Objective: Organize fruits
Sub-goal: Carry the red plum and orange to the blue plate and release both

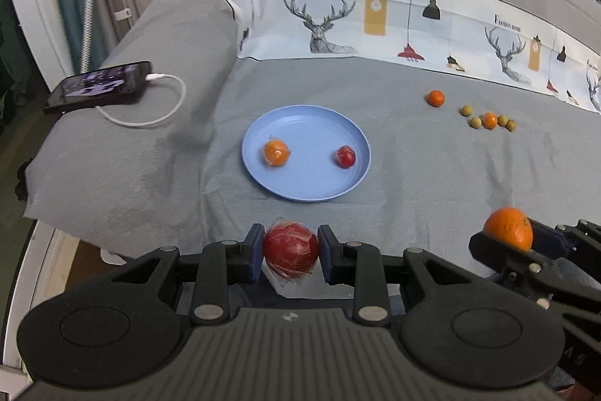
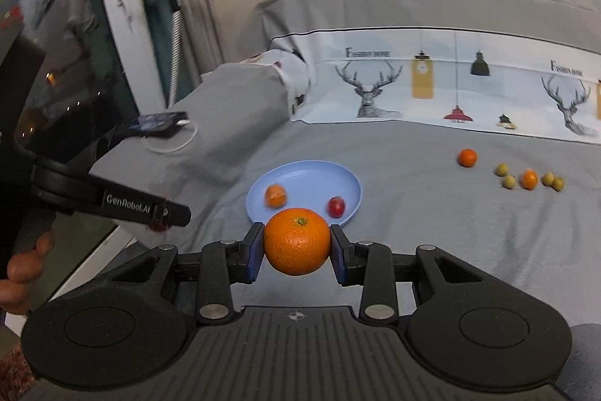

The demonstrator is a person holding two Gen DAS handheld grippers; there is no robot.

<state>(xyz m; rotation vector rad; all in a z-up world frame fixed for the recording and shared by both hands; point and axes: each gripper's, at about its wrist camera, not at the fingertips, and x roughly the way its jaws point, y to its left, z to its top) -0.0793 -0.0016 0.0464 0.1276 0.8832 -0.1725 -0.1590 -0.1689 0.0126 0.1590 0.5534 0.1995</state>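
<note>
Left wrist view: the left gripper point(image 1: 291, 255) pinches a red apple point(image 1: 291, 253) wrapped in clear film, blue pads pressed on both its sides, up above the grey sheet point(image 1: 413, 175). Just ahead of the fingertips sits the blue plate point(image 1: 306, 192), already carrying a wrapped orange point(image 1: 277, 152) on its left and a small red fruit point(image 1: 345, 156) on its right. Off to the right, the right gripper point(image 1: 508, 232) pokes in, clamped on a big orange point(image 1: 508, 227). Far ahead and right, a lone mandarin point(image 1: 435, 98) lies apart from a cluster: another mandarin point(image 1: 489, 120) among four green fruits point(image 1: 466, 110). Ahead and left, a phone point(image 1: 101, 87) on its white cable point(image 1: 165, 108) rests on a raised fold.

Right wrist view, same story: big orange squeezed between the pads, stem up, plate straight ahead and partly hidden behind it. The left gripper crosses in at the left, a hand point(image 2: 22, 273) below it.
</note>
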